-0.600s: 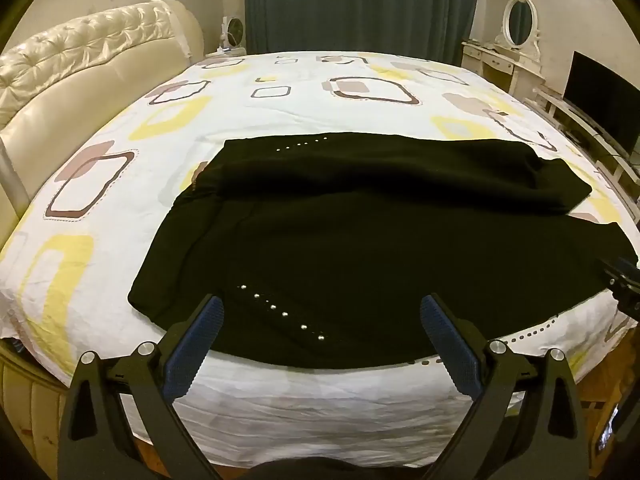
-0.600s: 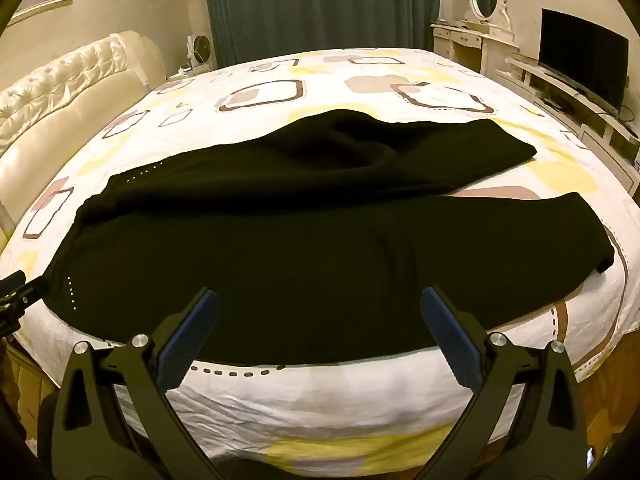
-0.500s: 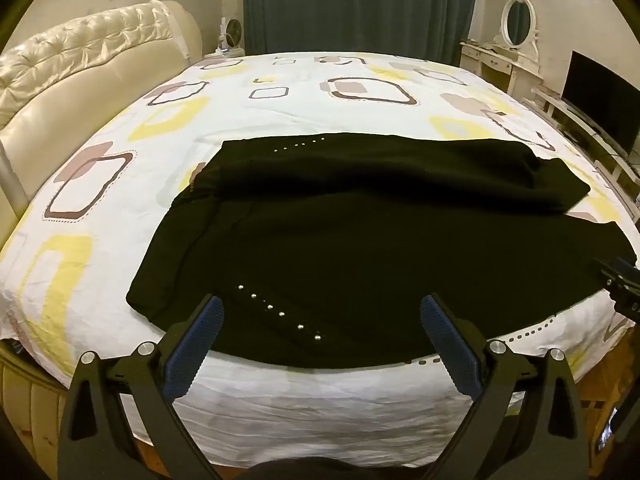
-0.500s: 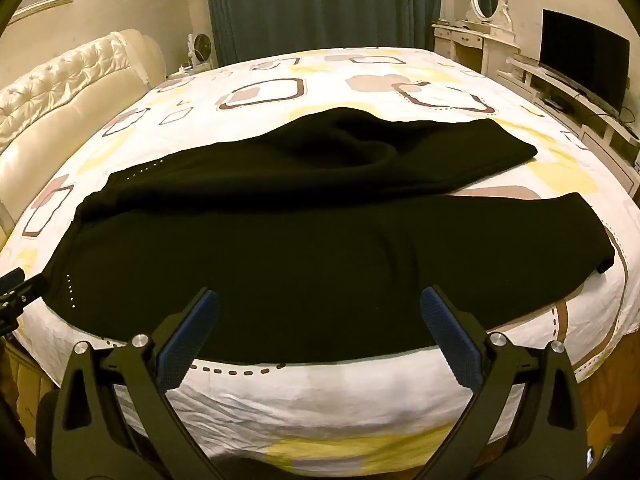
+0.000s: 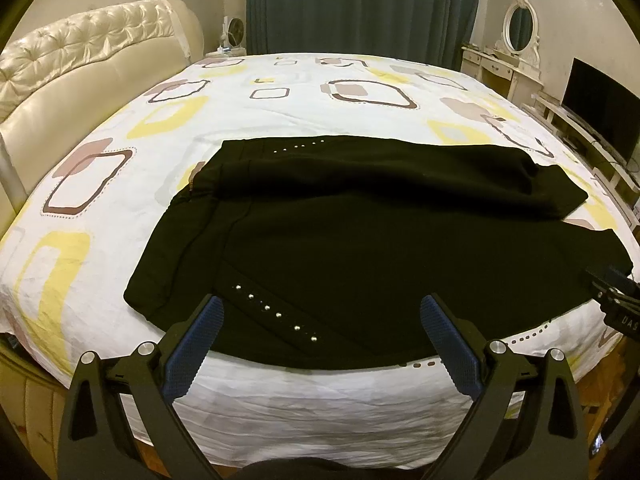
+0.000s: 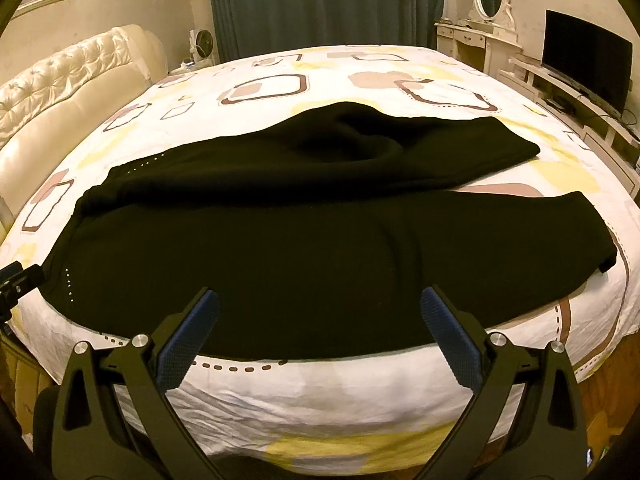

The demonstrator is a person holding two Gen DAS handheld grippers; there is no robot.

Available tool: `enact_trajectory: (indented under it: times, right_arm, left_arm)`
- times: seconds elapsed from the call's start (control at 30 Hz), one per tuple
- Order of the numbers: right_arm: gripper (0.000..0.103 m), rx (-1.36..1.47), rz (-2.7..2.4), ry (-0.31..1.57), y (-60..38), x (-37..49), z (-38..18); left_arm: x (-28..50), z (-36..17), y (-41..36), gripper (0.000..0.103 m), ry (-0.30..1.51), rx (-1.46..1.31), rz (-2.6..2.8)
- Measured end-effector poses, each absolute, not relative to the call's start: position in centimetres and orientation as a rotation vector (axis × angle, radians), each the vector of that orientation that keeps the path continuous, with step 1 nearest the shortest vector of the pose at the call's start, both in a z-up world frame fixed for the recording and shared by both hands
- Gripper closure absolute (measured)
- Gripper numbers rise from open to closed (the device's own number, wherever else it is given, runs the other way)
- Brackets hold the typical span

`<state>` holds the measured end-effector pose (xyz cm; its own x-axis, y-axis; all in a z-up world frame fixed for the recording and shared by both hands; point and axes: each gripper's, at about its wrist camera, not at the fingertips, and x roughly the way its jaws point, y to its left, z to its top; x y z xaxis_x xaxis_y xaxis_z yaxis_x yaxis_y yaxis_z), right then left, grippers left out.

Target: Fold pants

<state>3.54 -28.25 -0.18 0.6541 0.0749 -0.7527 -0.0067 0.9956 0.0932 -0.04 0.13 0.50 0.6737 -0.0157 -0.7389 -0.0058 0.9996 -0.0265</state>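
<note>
The bed [image 5: 248,120] fills both views, its patterned sheet bare and roomy from the far edge of the pants [image 5: 360,240] back toward the headboard [image 5: 92,64] and curtain [image 5: 360,4]. The black pants lie spread flat across the near half, waist to the left, legs running right with a strip of sheet between their ends, near hem close along the bed's front edge. Left gripper [image 5: 320,312] and right gripper [image 6: 319,304] hover over that near edge, jaws wide apart, holding nothing.
</note>
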Motion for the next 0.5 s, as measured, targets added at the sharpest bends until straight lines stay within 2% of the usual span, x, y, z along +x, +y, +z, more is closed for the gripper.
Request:
enact_trajectory:
  times: [0.5]
  right_arm:
    - [0.002, 0.082, 0.046, 0.861, -28.19, 3.49, -0.31]
  left_arm:
    - [0.12, 0.43, 0.21, 0.005, 0.851, -0.011, 0.009]
